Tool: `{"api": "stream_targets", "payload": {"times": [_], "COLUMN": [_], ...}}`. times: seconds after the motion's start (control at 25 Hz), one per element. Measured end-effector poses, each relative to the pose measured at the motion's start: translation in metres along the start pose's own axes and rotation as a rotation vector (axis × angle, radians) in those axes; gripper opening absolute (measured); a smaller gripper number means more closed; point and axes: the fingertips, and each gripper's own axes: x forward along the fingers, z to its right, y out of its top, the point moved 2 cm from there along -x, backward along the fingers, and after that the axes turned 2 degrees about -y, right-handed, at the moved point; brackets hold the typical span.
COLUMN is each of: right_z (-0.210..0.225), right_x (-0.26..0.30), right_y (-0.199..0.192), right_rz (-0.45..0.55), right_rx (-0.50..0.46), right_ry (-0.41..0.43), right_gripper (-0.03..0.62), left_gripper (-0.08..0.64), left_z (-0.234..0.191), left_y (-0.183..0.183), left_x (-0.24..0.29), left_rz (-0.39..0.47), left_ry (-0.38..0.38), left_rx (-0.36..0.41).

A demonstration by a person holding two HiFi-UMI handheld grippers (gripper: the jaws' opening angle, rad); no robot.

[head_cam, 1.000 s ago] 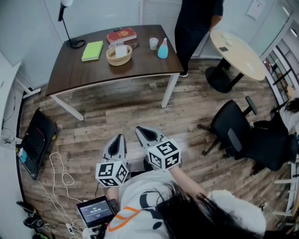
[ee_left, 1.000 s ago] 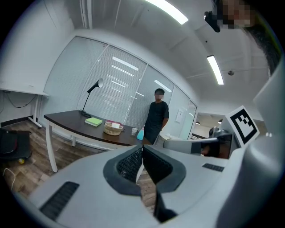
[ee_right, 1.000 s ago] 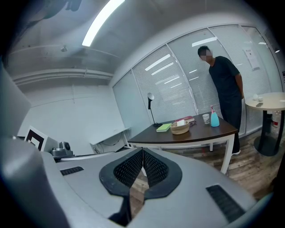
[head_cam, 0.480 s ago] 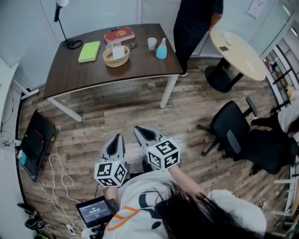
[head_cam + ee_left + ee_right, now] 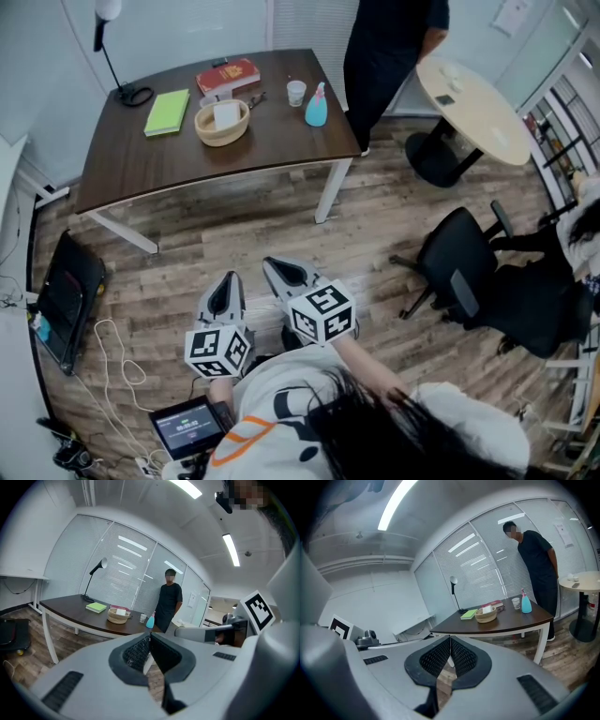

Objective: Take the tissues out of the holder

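Wearer: dark hair [image 5: 403, 441], white top; stands on the near side of the desk [image 5: 141, 159], well apart from it.
Tablet [image 5: 190, 427]: small lit screen at wearer's L side, well short of desk.
L gripper [image 5: 225, 283]: jaws pressed together, nothing btwn pads, holds nothing. Points toward desk, over the wood floor [image 5: 234, 230], well short of desk's near edge.
R gripper [image 5: 281, 269]: jaws together too, no gap, empty. Just beside L gripper, same heading, also well short of desk.
White cable [image 5: 117, 352]: loops on floor, near-L of desk.
Black case [image 5: 67, 292]: on floor, near-L of desk, past its L leg.
Office chair [image 5: 466, 272]: black, near-R of desk, well apart.
Desk: dark brown top, white legs.
Tissue holder [image 5: 221, 128]: woven basket on desk, abt mid-top.
Tissues [image 5: 226, 113]: white, sitting in the holder, top showing above rim. Well apart from both grippers.
Green notebook [image 5: 167, 112]: on desk, L of holder.
Red book [image 5: 228, 76]: on desk, behind holder, at far edge.
Cup [image 5: 296, 92]: on desk, R of holder.
Spray bottle [image 5: 316, 106]: blue, just beside cup, near desk's R edge.
Lamp [image 5: 108, 37]: black stem, base at desk's far-L corner.
Standing person [image 5: 389, 47]: black clothes, at desk's far-R corner.
Round table [image 5: 473, 108]: pale top, R of desk, beyond standing person.
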Motion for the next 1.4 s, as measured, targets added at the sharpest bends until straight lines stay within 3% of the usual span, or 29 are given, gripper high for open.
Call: {"api": "stream_targets", "payload": {"times": [0.72,1.08,1.4], "right_z": [0.062,0.106,0.118], "right_x": [0.073,0.089,0.100], "right_y": [0.054,0.074,0.078], "right_rz": [-0.023,-0.031,-0.043], "right_rx": [-0.020,-0.031,-0.034], "right_ry": [0.074,0.097,0.116], "right_gripper": [0.012,0.012,0.014], "left_gripper": [0.005,0.005,0.005], "left_z": [-0.030,-0.022,-0.023], "left_y": [0.039,0.053,0.060], "left_x": [0.093,0.142,0.162], "left_rz": [0.015,0.041,0.043], "left_ry": [0.080,0.093,0.103], "left_rx": [-0.009,-0.020,-0.018]}}
